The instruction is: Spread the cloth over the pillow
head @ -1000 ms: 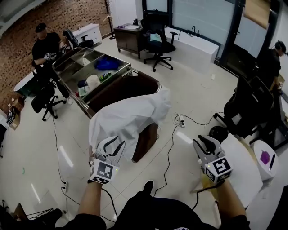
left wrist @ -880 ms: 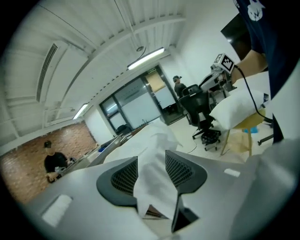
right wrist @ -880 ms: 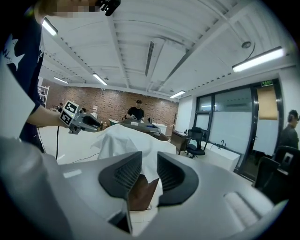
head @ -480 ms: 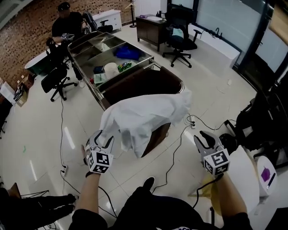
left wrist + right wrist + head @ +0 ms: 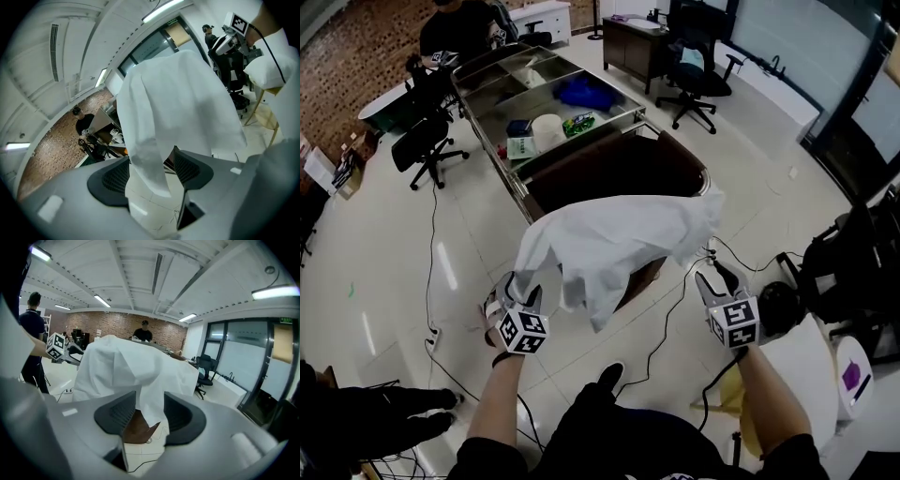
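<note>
Jaws of left gripper (image 5: 514,291) and right gripper (image 5: 717,278) have just been opening and stand wide (cloth (image 5: 619,239) corners loose between them). The cloth drapes the pillow (image 5: 609,169), so release appears under way.

One white cloth (image 5: 609,239), two tools (left tool (image 5: 516,286), right tool (image 5: 712,279)), one steel compartment table (image 5: 492,98)

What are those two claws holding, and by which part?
Nothing: the left gripper and right gripper have just been opening their jaws; corners of the white cloth hang loose between them.
</note>
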Available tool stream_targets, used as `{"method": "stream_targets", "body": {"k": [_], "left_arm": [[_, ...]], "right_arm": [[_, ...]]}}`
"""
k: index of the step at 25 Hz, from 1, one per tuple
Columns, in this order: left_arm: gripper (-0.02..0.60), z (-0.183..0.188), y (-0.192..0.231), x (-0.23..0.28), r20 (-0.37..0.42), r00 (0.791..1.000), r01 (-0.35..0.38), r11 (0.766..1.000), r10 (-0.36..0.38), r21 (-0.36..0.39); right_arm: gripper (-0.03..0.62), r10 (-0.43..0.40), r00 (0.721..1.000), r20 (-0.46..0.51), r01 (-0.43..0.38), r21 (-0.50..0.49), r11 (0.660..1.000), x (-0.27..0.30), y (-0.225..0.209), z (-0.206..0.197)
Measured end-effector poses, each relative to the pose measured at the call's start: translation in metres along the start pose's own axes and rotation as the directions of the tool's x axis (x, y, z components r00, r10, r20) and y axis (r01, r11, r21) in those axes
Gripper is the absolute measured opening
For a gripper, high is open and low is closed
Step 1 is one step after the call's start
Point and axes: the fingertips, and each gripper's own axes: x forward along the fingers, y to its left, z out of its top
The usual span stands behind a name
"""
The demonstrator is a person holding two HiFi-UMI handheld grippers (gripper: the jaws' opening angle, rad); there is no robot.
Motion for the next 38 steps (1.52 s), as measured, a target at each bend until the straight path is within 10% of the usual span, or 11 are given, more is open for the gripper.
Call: {"method": "stream_targets", "body": {"k": [7, 27, 38], "left_arm": [[0.296, -0.020, 0.006, 0.017, -0.051, 0.996, -0.073, 0.997, 0.075, 0.032], [0.002, -0.013, 0.031, -0.024, 0.039, 0.991, -0.128, 0.989, 0.125, 0.073], [0.001, -0.012, 0.035, -0.027, 0.066, 0.992, -0.112, 0.990, 0.106, 0.086]], "right_arm": [[0.233, -0.047, 0.996, -0.071, 0.048, 0.014, 0.999, 0.037, -0.002, -0.024], [0.236, -0.040, 0.986, -0.161, 0.030, -0.063, 0.998, 0.073, 0.023, -0.054], [0.238, -0.189, 0.938, -0.291, 0.170, -0.092, 0.981, 0.112, 0.015, -0.087]]}}
